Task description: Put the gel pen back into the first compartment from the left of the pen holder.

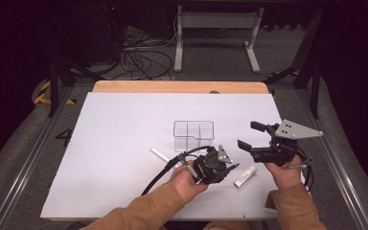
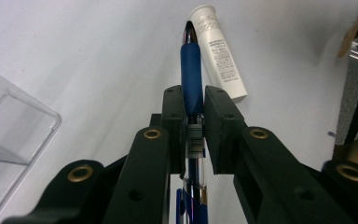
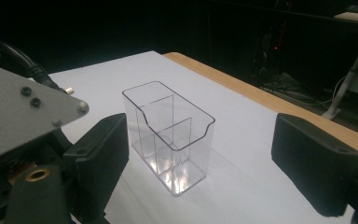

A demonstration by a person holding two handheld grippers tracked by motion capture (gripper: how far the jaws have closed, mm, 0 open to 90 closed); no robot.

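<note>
The left gripper (image 1: 220,168) sits low over the near middle of the white desk (image 1: 115,143), its fingers (image 2: 216,126) clamped on a blue pen (image 2: 192,79). The pen runs lengthwise between them, its rubber grip and dark tip sticking out past the fingertips and pointing to the right. Just beyond that tip lies a white tube (image 2: 219,53), flat on the desk, close beside the pen but, as far as I can see in the left gripper view, not touching it. In the high view the same tube (image 1: 245,176) lies at a slant between the two hands.

The right gripper (image 1: 250,135) is held off the desk on the right, its fingers (image 3: 100,154) wide apart with nothing between them. They face a clear plastic organizer (image 3: 168,135), which stands upright near the desk's middle, split by inner walls into compartments, all of them bare. In the high view the organizer (image 1: 193,135) stands just beyond the left gripper and to the left of the right one.

A second white stick-like item (image 1: 160,155) lies flat to the left of the organizer, near the black cable (image 1: 160,175) trailing from the left gripper. Past the desk's far wooden edge (image 1: 179,86), a tangle of cables (image 1: 141,60) and a white frame (image 1: 218,33) stand on the floor.
</note>
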